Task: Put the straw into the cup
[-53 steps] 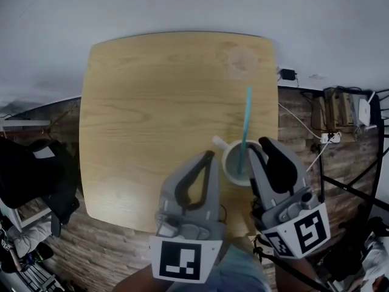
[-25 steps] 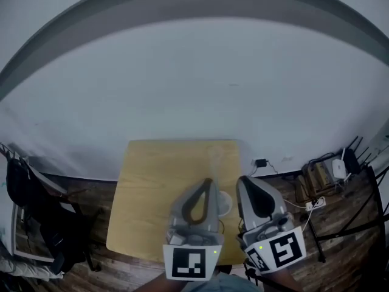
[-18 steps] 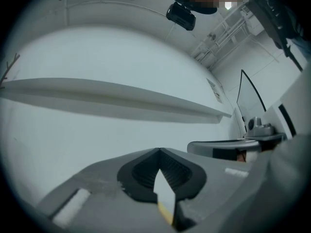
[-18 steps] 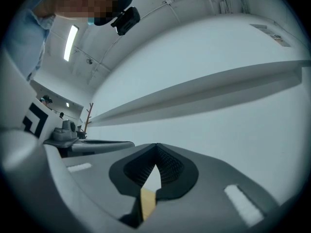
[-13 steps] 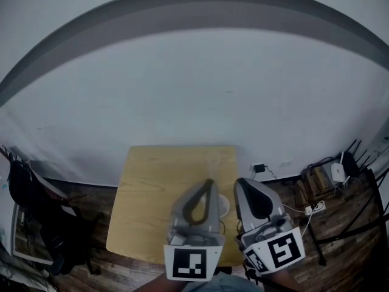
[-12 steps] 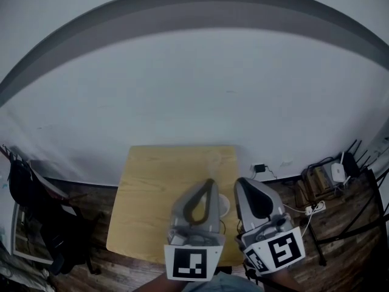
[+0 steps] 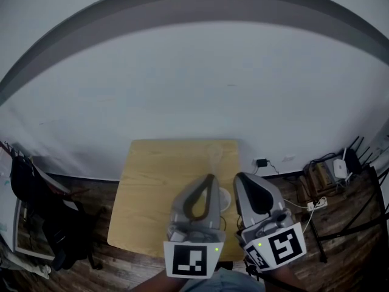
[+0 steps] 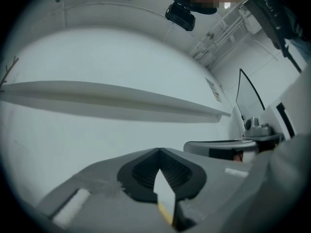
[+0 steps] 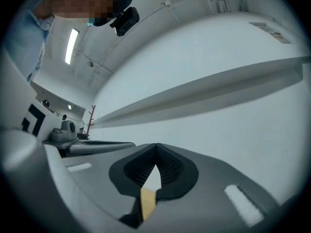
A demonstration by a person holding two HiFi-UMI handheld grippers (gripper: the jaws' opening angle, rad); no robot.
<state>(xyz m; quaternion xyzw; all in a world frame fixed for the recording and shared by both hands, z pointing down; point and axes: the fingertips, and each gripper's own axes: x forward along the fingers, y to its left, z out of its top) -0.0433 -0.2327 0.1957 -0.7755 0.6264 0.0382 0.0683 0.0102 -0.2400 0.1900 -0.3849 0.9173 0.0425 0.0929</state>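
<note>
**Lower centre of the head view:** my left gripper and right gripper are held side by side above the near edge of the table, noses tilted up toward the pale wall. Both pairs of jaws are pressed together at the tips. The ribbed black pads meet in a point with nothing pinched, and the small teardrop gap behind each tip shows only wall and a sliver of yellow wood.

The white cup, round and smooth, sits on the table between the two grey plastic bodies and is mostly hidden by them. A faint upright streak above its rim may be the straw, but it is too blurred to be sure. Since neither gripper carries anything, I judge the straw is in the cup and the grippers are parked clear so as not to knock it.

The tabletop is light, grained wood with rounded corners, and dark floorboards surround it.
</note>
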